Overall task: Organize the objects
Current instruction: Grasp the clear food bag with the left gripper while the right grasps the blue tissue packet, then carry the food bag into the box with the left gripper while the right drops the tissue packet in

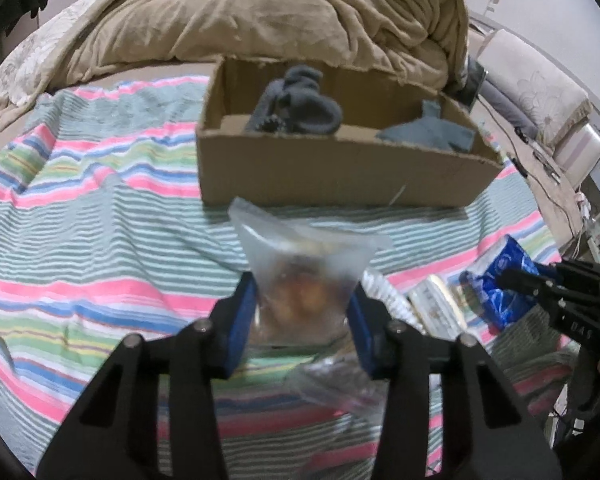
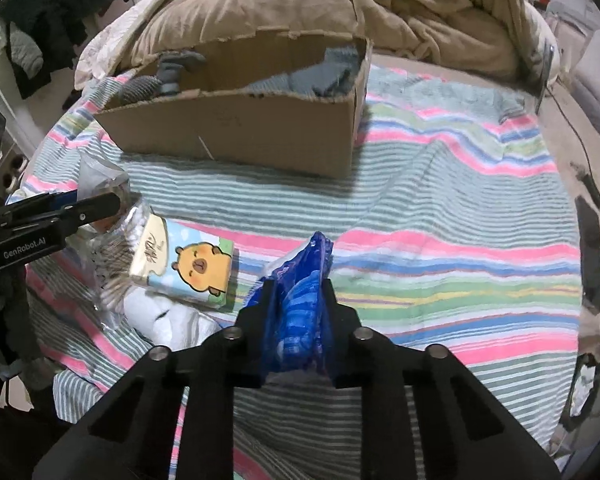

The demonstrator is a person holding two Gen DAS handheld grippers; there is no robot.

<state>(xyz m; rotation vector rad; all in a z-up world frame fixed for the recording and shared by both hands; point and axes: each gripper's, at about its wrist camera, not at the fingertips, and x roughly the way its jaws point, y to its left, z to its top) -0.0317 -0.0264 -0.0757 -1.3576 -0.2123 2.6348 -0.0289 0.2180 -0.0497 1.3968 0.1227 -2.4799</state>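
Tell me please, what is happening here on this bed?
A person is tidying loose items with two handheld claws. The left claw is shut on a clear plastic bag with brownish contents; the right claw is shut on a blue packet. A cardboard box behind already holds grey cloth items. A cartoon tissue pack lies on the striped blanket.

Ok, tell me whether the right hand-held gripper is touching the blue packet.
Touching. The right wrist view shows the right hand-held gripper with its black fingers pinching the crumpled blue packet from both sides.
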